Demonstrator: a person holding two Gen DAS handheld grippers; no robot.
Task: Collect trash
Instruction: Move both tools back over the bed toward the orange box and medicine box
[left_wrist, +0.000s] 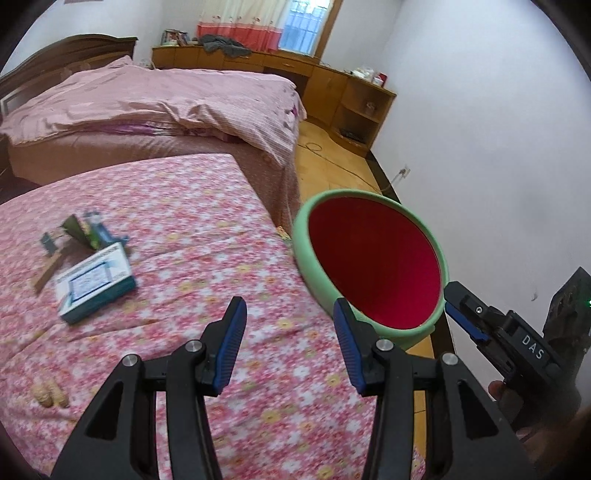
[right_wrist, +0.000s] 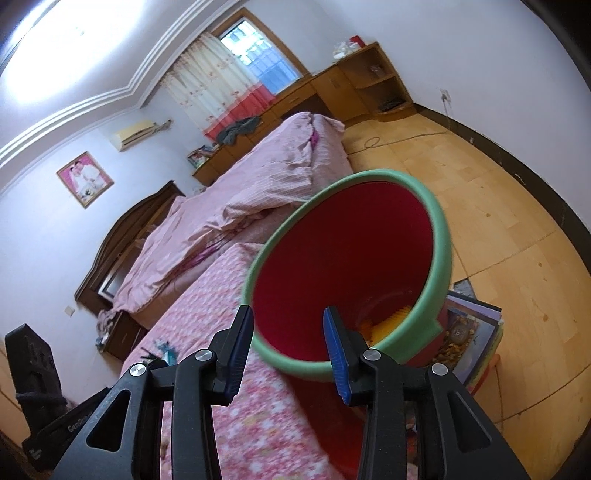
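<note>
The trash still to collect is a flat teal-and-white cardboard box (left_wrist: 96, 283) lying on the pink floral bedspread (left_wrist: 207, 236), with a heap of torn dark green and blue wrappers (left_wrist: 85, 232) just beyond it and some pale peanut shells (left_wrist: 50, 395) nearer. The green-rimmed red waste bin (left_wrist: 373, 266) stands off the bed's right edge. The left gripper (left_wrist: 291, 343) hangs released and empty above the spread; the box lies to its far left, long axis slanting from near left to far right. The right gripper (right_wrist: 290, 352) is also released and empty, poised by the bin's mouth. The left hand is probably nearer the box.
</note>
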